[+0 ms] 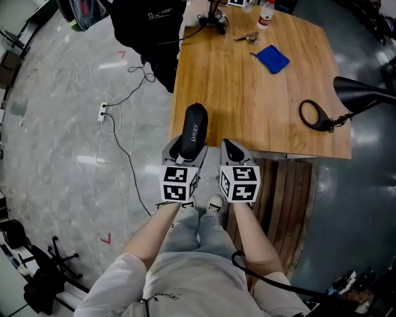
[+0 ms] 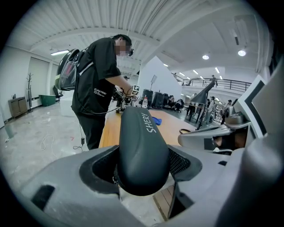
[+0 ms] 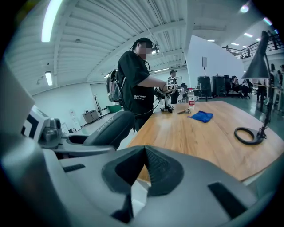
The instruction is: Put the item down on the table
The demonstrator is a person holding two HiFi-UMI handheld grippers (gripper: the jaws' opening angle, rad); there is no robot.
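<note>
A black oblong case marked with white lettering sits lengthwise between the jaws of my left gripper, which is shut on it. In the head view its far end reaches over the near left corner of the wooden table. The left gripper view shows the case wedged between both pads of my left gripper. My right gripper hangs just right of it at the table's near edge, shut, with nothing in it. In the right gripper view its pads meet at the tip, and the case shows at left.
On the table lie a blue cloth, a black ring on a chain beside a black lamp, keys and a bottle. A person in black stands at the far left corner. Cables trail on the floor.
</note>
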